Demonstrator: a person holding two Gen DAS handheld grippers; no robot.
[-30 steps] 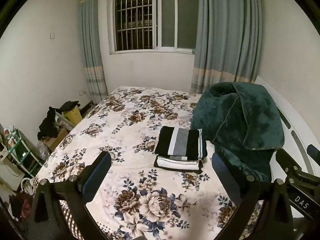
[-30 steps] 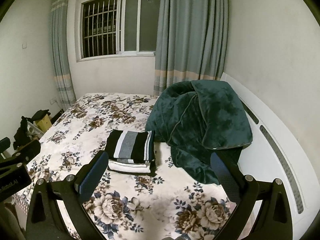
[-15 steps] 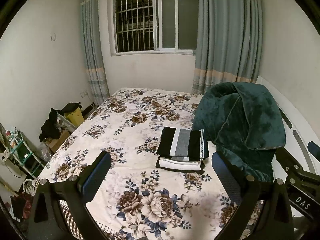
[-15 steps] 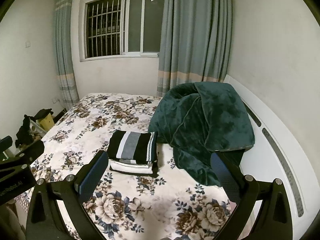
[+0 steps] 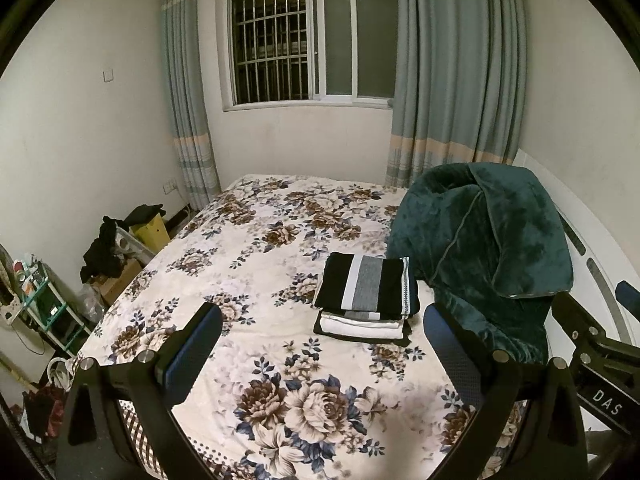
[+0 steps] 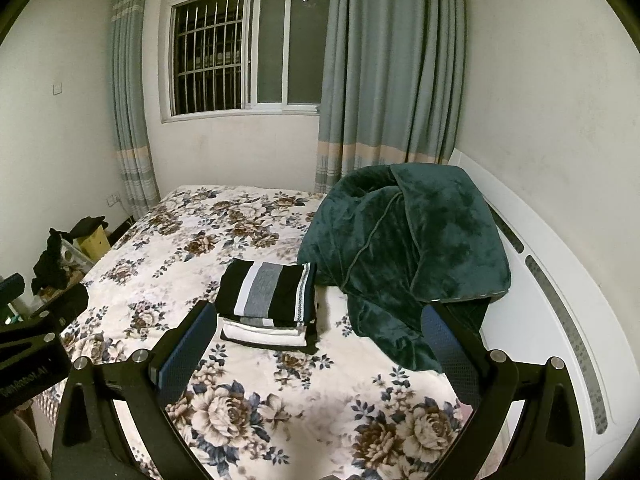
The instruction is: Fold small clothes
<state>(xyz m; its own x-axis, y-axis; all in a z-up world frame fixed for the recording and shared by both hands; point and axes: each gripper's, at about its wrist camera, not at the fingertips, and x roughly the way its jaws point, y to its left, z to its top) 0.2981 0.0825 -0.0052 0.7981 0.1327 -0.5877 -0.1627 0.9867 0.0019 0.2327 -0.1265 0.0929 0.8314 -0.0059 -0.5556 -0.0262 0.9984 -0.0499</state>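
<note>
A stack of folded clothes (image 5: 366,300) (image 6: 268,304) rests on the floral bed (image 5: 256,264) (image 6: 280,384). A black, white and grey striped piece lies on top, white pieces under it. My left gripper (image 5: 320,344) hovers open over the near end of the bed, well short of the stack and empty. The right gripper (image 6: 316,344) is also open and empty, held back from the stack. Part of the right gripper (image 5: 600,352) shows at the right edge of the left wrist view, and part of the left gripper (image 6: 28,344) at the left edge of the right wrist view.
A dark green plush blanket (image 5: 484,248) (image 6: 408,252) is heaped beside the stack against the white headboard (image 6: 560,320). Boxes with dark clothes (image 5: 116,248) and a small shelf (image 5: 44,304) stand on the floor left of the bed. A barred window (image 5: 308,44) with curtains lies ahead.
Both grippers have drawn back and risen a little, so the stack and bed sit slightly lower and farther in view. Both stay open and empty.
</note>
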